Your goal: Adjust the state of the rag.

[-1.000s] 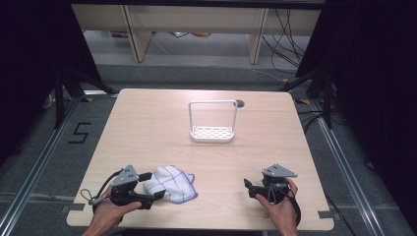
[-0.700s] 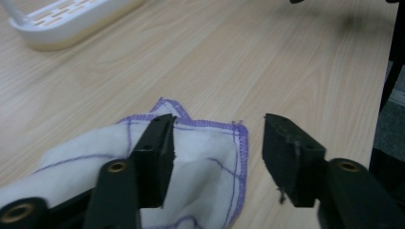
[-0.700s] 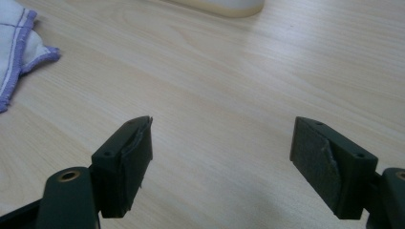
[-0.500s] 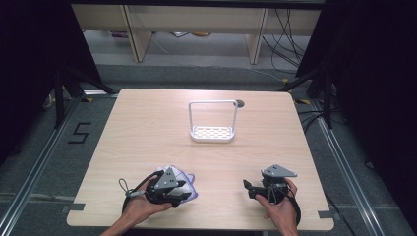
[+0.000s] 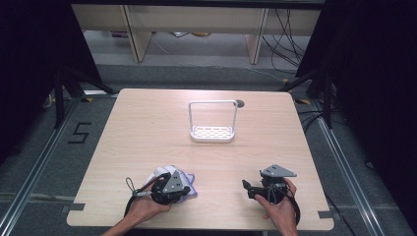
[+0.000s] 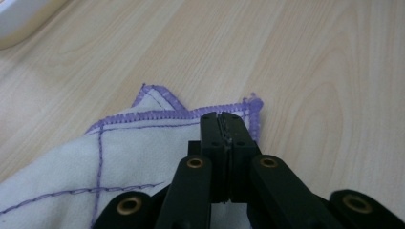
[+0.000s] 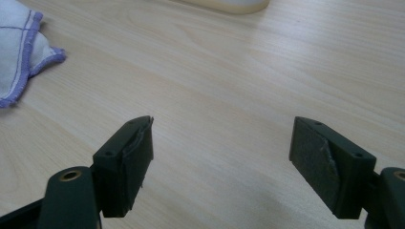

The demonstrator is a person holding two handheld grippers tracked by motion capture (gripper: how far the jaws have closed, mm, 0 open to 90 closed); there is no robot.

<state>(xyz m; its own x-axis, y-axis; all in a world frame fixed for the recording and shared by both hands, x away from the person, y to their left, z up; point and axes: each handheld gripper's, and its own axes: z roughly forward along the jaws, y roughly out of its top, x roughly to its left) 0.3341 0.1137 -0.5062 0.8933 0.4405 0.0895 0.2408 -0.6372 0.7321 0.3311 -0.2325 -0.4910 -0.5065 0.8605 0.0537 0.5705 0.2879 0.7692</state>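
A white cloth with purple stitched hems lies crumpled near the table's front edge, left of centre. My left gripper rests on top of it. In the left gripper view its jaws are pressed together just above the cloth, close to a hemmed corner. I see no fabric between them. My right gripper sits low over bare wood at the front right, pointing left, jaws wide apart. Nothing is between them in the right gripper view, where the cloth lies at the far left.
A small white rack with a perforated base and a tall loop handle stands at the middle back of the wooden table. A dark round hole is behind it. The rack's base edge shows in the right gripper view.
My left gripper has moved right from beside the cloth to on top of it. The right gripper has stayed put.
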